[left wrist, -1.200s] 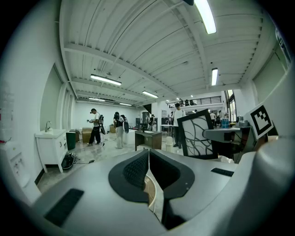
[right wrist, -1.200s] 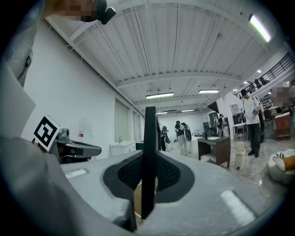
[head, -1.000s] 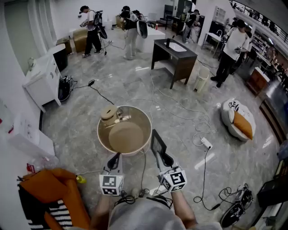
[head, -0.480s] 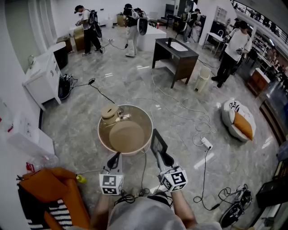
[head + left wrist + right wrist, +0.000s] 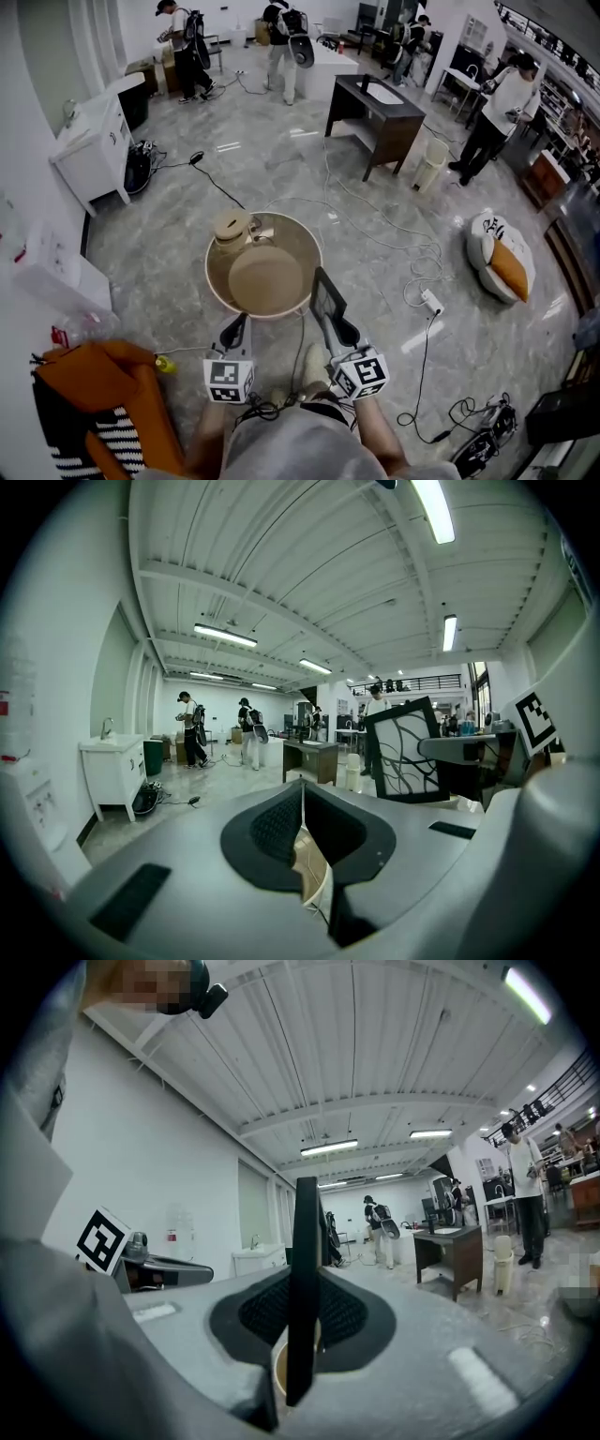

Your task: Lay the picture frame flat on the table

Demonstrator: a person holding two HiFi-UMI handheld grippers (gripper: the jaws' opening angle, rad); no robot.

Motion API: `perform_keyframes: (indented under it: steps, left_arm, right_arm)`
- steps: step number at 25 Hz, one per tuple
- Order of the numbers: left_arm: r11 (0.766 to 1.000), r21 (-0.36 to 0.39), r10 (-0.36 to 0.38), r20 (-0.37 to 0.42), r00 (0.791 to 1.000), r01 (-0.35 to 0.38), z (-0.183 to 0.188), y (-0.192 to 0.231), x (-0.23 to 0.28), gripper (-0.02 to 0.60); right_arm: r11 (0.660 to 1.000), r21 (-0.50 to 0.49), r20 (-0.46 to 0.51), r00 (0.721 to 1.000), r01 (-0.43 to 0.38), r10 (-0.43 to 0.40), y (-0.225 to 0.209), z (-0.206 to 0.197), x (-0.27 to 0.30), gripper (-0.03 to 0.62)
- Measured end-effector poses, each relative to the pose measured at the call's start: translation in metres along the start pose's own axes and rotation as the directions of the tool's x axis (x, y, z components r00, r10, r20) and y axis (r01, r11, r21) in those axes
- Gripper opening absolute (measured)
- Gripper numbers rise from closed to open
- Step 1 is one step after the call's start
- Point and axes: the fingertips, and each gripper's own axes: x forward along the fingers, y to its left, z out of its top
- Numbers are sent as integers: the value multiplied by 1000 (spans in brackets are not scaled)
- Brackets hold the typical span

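Black-bordered picture frame (image 5: 302,1241) stands upright, clamped by its bottom edge in the right gripper (image 5: 302,1340). The left gripper (image 5: 302,829) has its jaws together on nothing. The frame hangs by the round tan table's (image 5: 214,281) near rim and looks stiff, light and probably glazed, so grip the border.

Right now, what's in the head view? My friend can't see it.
The right gripper holds a dark picture frame upright by a round tan table. The left gripper is shut and empty, near the table's edge.
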Motion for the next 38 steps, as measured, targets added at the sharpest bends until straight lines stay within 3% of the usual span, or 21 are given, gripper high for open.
perform_keyframes:
  steps: [18, 38]
  left_arm:
    - [981, -40, 187, -39, 982, -188, 28, 73, 140, 26]
    - [907, -92, 400, -118, 909, -411, 16, 114, 220, 26]
  right_arm:
    - [981, 43, -36, 981, -189, 191, -83, 2, 177, 47]
    - [923, 146, -125, 919, -356, 374, -142, -34, 287, 48]
